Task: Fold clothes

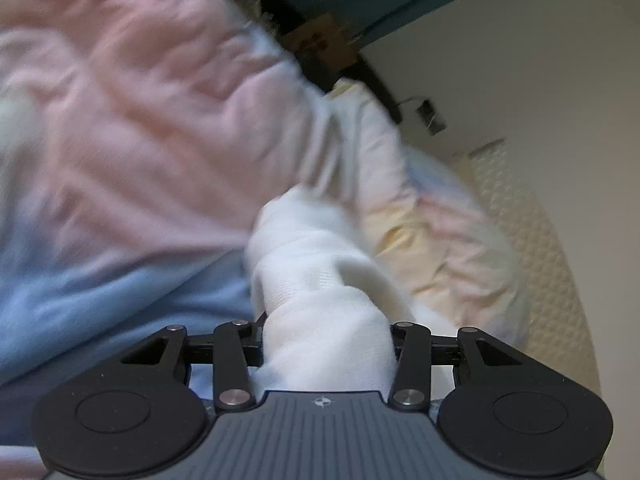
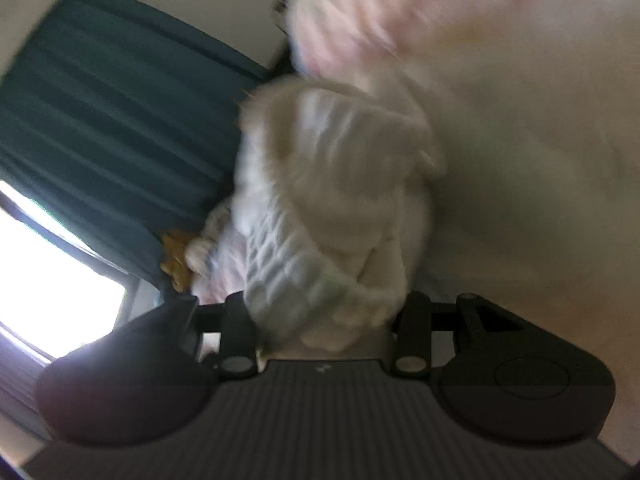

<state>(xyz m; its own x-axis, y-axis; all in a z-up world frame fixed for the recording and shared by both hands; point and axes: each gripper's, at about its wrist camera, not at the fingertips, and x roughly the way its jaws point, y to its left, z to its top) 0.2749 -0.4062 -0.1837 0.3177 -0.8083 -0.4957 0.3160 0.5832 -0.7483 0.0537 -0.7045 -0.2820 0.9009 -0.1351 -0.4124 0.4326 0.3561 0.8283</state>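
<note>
Centrally, at the lower edge of the left wrist view, the left gripper [image 1: 326, 344] is clamped on a bunched white cuff [image 1: 320, 280] of the pastel garment [image 1: 140, 128]. Its jaws stand partly apart, with the thick wad of ribbed knit filling the whole gap between the black linkage arms; the fingertips themselves are buried in the cloth and cannot be seen. From the grip the fabric runs up and to the left, where the garment spreads across most of the frame in blurred pink folds, shading to pale blue at the lower left. A yellowish and pink portion lies to the right of the cuff, against a cream textured surface [image 1: 532, 240] along the right edge. A plain wall [image 1: 500, 60] fills the upper right.

Likewise, in the right wrist view, the right gripper [image 2: 326, 320] is closed on a second bunch of the same cloth, a fleecy white fold [image 2: 328, 208] that rises from between the partly spread jaws toward the middle of the frame. The pads are hidden by the fabric. More pale pink and white cloth blurs across the upper right. A dark teal curtain [image 2: 100, 112] occupies the upper left, a bright window [image 2: 52, 272] the left edge, and a small yellow object [image 2: 176, 260], too blurred to identify, sits just left of the held fold.
</note>
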